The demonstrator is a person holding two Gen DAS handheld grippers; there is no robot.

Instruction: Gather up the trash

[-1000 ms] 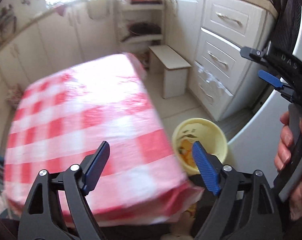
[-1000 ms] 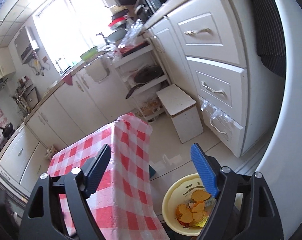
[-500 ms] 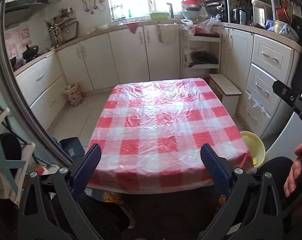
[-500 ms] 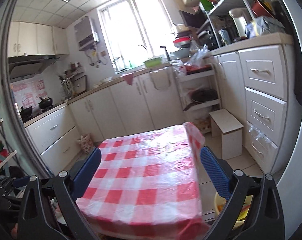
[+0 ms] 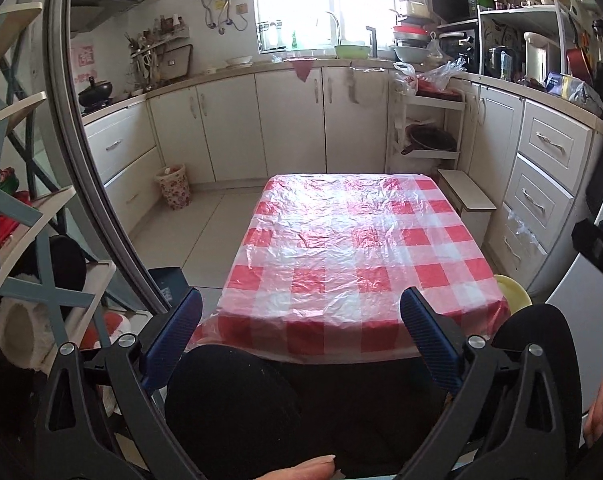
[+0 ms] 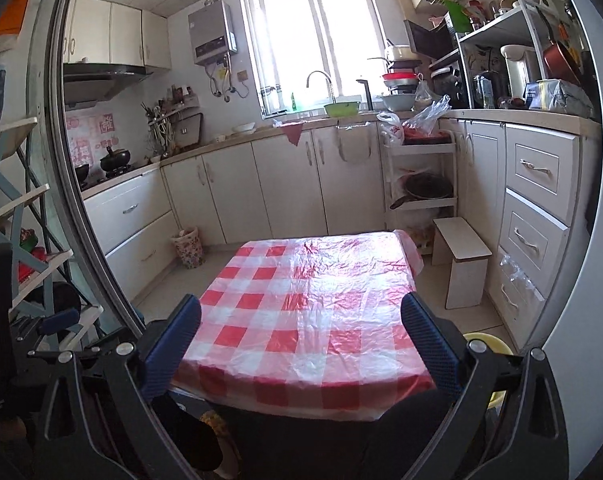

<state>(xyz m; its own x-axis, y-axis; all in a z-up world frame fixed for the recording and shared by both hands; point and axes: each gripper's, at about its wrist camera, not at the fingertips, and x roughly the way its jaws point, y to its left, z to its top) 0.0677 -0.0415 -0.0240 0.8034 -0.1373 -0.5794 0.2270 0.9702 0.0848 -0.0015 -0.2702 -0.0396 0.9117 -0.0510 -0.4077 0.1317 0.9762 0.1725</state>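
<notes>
White kitchen cabinets [image 6: 285,184] run along the back wall under a bright window [image 6: 309,36], and both cameras look down the room from near the front edge of a worktop.

Left hand-held gripper [image 5: 301,332]: its blue-padded jaws have just been opening and now stand spread wide, with nothing between them. Behind the gap lies the near edge of the worktop [image 5: 353,248], covered by a red-and-white checked plastic cloth with nothing on it. Below the jaws a dark-clothed knee [image 5: 229,400] fills the foreground, and a fingertip [image 5: 301,470] shows at the bottom edge.

Right hand-held gripper [image 6: 301,332]: its jaws have likewise just been opening and are spread wide and empty, framing the same checked worktop [image 6: 309,312] from a little further right.

Just past the worktop's right front corner, on the floor, sits a yellow bin [image 5: 511,292]; only part of its rim shows, behind the right finger in the right wrist view [image 6: 485,340], and its contents are hidden. Further back on that side stands a small white stool [image 6: 461,264] beside a drawer unit [image 6: 537,216]. On the left, near the cabinets, stands a small floral basket [image 6: 189,246].
</notes>
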